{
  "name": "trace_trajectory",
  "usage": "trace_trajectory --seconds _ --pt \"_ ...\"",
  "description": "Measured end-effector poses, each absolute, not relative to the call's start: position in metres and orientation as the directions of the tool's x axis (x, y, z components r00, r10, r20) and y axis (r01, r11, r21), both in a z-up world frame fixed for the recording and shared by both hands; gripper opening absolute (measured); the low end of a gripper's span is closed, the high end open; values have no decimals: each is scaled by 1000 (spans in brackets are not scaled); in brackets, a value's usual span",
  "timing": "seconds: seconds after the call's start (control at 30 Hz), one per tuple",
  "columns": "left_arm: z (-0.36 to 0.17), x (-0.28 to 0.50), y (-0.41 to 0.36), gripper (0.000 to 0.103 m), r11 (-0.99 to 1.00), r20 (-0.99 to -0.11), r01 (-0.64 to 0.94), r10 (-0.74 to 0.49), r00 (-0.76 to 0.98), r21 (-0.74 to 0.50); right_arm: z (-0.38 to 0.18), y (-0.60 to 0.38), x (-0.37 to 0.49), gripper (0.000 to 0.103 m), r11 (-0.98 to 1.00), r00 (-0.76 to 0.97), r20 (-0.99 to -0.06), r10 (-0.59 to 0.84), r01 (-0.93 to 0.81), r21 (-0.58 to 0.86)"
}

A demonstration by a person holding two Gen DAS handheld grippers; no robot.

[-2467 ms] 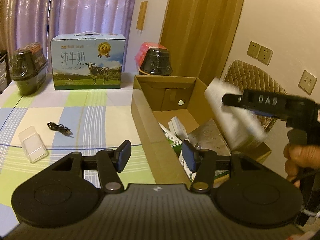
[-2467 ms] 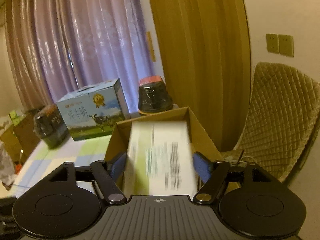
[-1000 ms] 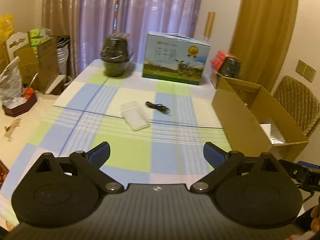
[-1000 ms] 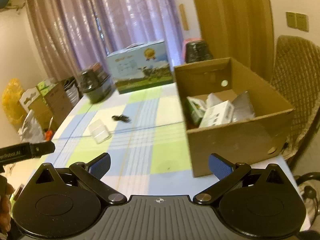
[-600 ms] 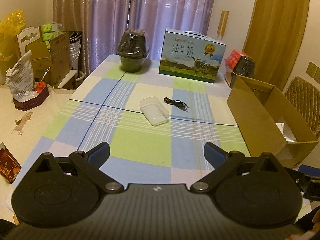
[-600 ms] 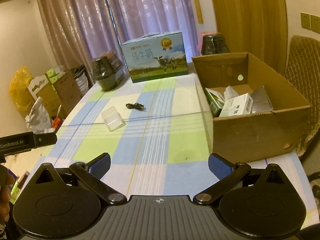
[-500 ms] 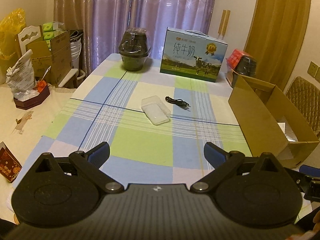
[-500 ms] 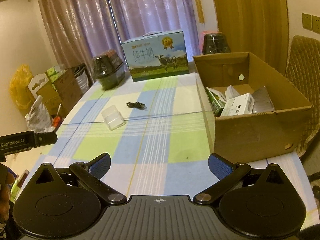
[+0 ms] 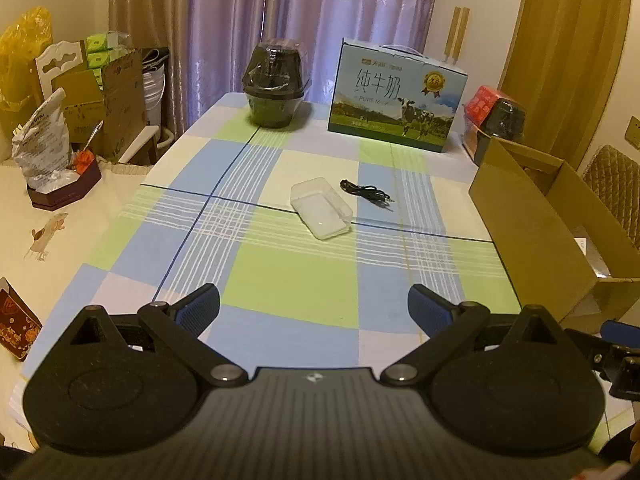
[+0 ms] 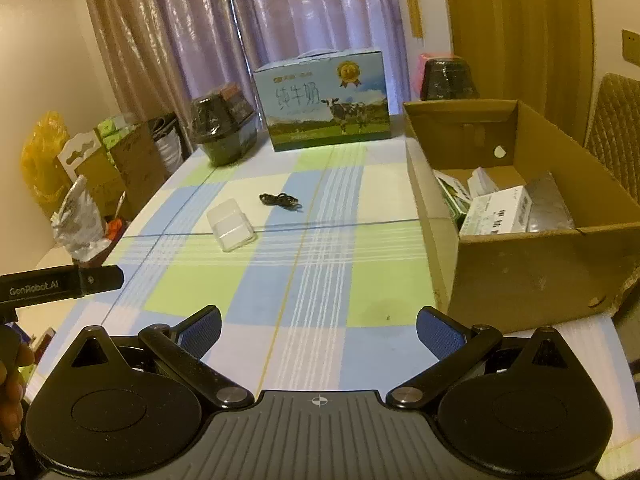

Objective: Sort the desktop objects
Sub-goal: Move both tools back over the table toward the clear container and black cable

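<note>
1. The left gripper (image 9: pixel 313 310) and the right gripper (image 10: pixel 318 328) both have jaws spread wide, holding nothing.
2. The clear rectangular plastic case (image 9: pixel 321 213) lies well ahead of both — left of the open brown cardboard box (image 10: pixel 532 272).
3. The thin black cable (image 9: pixel 366 192) lies just beside the case.

In the left wrist view the near wall of the cardboard box (image 9: pixel 532 236) hides nearly all its contents, and the picture's right edge cuts off its far side. The box's near right corner in the right wrist view (image 10: pixel 624 280) is blurred. Inside, a grey packet (image 10: pixel 546 206) is partly covered by a white carton (image 10: pixel 496 210), whose print is too small to read. The left claw's body (image 9: pixel 312 412) hides the surface's near edge (image 9: pixel 120 304). The right claw (image 9: pixel 616 344) shows only as a sliver at the picture's right edge. The black cable's (image 10: pixel 279 201) plug ends are too small to tell.
</note>
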State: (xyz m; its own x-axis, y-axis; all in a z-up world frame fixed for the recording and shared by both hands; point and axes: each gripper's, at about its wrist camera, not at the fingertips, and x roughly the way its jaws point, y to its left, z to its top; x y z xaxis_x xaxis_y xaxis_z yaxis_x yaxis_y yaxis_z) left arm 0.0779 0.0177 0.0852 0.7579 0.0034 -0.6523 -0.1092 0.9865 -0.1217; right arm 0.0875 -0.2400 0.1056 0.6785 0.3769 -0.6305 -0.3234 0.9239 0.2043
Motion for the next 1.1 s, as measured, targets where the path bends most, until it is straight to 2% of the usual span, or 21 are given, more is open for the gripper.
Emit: trace_trajectory --seconds 0.73,1.1 --pt "67 143 32 99 992 -678 -96 11 735 -88 91 -191 152 101 885 663 -637 393 -460 67" --pt "40 210 35 98 994 -696 -52 -26 718 -91 67 -159 212 101 845 659 -654 372 -532 -54"
